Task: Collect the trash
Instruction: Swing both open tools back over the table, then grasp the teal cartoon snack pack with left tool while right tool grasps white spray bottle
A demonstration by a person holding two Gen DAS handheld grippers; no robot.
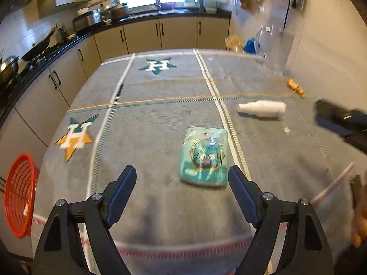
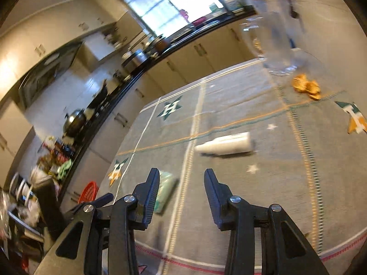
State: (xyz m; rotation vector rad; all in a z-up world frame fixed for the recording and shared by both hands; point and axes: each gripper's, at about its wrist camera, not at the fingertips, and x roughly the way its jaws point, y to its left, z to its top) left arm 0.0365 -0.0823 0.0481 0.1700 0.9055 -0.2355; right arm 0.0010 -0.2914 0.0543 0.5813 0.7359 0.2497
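Three pieces of trash: we count a teal plastic packet with a cartoon face (image 1: pixel 203 160), a white plastic bottle lying on its side (image 1: pixel 261 108) and a small heap of orange-brown crumpled scraps (image 1: pixel 296 87), all on the grey cloth-covered counter with star emblems (image 1: pixel 149 119).
Left gripper: our left gripper (image 1: pixel 182 176) hangs over the near edge of the counter with its jaws spread wide and nothing between them.
Teal packet: in the left wrist view it lies flat just beyond the fingertips, nearer the right finger, at about 1 o'clock from the gripper.
White bottle: it sits farther off at about 2 o'clock from the left gripper, well apart from the packet, its narrow neck pointing to 9 o'clock.
Scraps: they lie beyond the bottle, toward the far right corner, near a clear plastic container (image 1: pixel 269 43).
Right gripper: our right gripper (image 2: pixel 182 176) has its jaws partly apart and empty; the bottle (image 2: pixel 226 146) lies ahead at about 1 o'clock, and the packet (image 2: pixel 165 190) shows partly behind the left finger.
Red mesh basket: we see a red plastic mesh basket (image 1: pixel 19 194) off the counter's left edge, at 9 o'clock from the left gripper.
Sharpness: both views are blurred.
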